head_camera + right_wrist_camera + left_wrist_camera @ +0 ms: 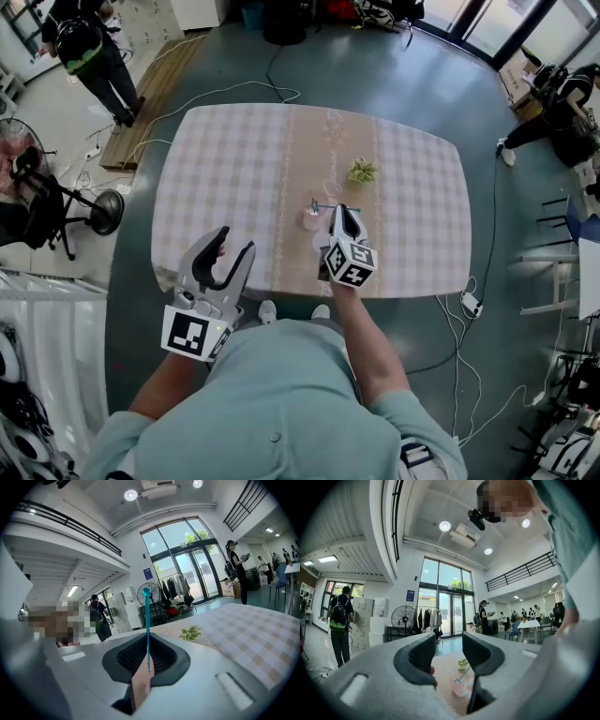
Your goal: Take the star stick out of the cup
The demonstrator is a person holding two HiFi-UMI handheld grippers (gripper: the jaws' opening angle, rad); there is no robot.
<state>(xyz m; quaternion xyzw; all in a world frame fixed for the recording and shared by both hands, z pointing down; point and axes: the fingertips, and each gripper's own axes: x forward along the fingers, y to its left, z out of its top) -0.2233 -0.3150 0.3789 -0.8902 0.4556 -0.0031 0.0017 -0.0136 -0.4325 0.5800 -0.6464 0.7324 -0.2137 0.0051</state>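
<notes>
The right gripper (148,645) has its fingers (164,656) pressed narrow on the star stick (148,620), a very thin, straight rod of turquoise colour that looks like plastic. The finger pads are dark and ribbed, and they sit in a smooth, pale grey shell. A cube with black and white square markers (350,264) sits on its back.

In the head view the stick runs out from the fingertips toward the cup (311,219). The cup is small and rounded, pale pink and rather translucent, and it stands on the table (422,234). In the left gripper view the star end shows at the mouth of the cup. Whether it is free of the rim, I cannot tell.

The left gripper (236,242) is near the front edge of the table, well apart from the cup. Its fingers (423,654) stand wide, with nothing between them.

The table has rounded corners. Its cloth has pale checks, with a plain beige band along the middle. A small leafy green plant (362,172) stands beyond the cup.
</notes>
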